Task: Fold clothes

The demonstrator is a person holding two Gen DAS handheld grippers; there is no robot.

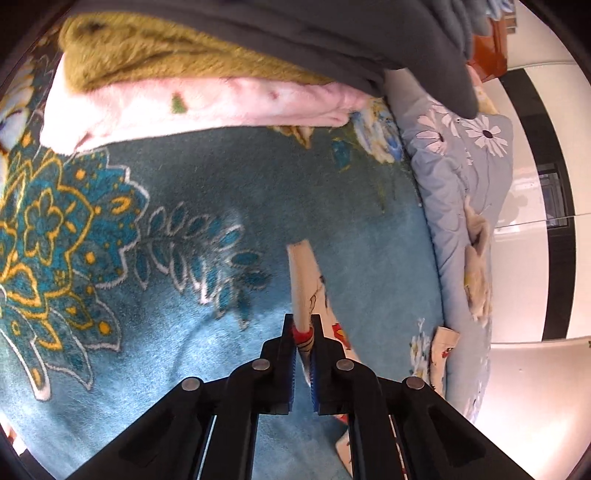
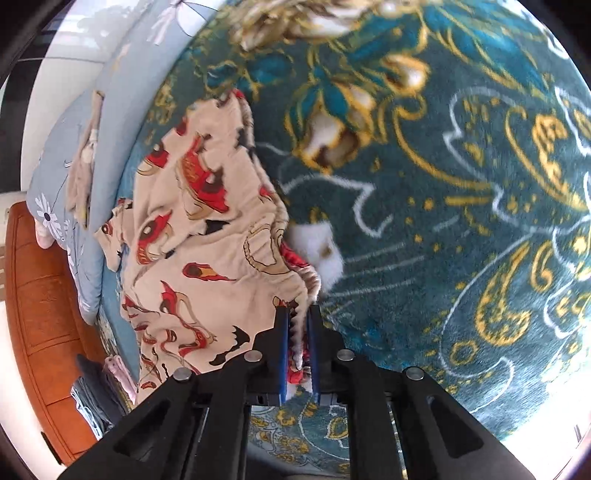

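Both tongs — left tongs [image 1: 303, 334] and right tongs [image 2: 299, 325] — are clamped on the printed garment [image 2: 207, 236] over the blanket [image 1: 229, 206] — seemingly mid-fold, so matching edges comes next.

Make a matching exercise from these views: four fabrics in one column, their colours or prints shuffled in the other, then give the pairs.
1. clamped garment
2. blanket
3. pillow
4. top of folded stack

A. dark grey
B. cream with red figures
C. teal with gold pattern
D. pale blue with white daisies

Pairs: 1-B, 2-C, 3-D, 4-A
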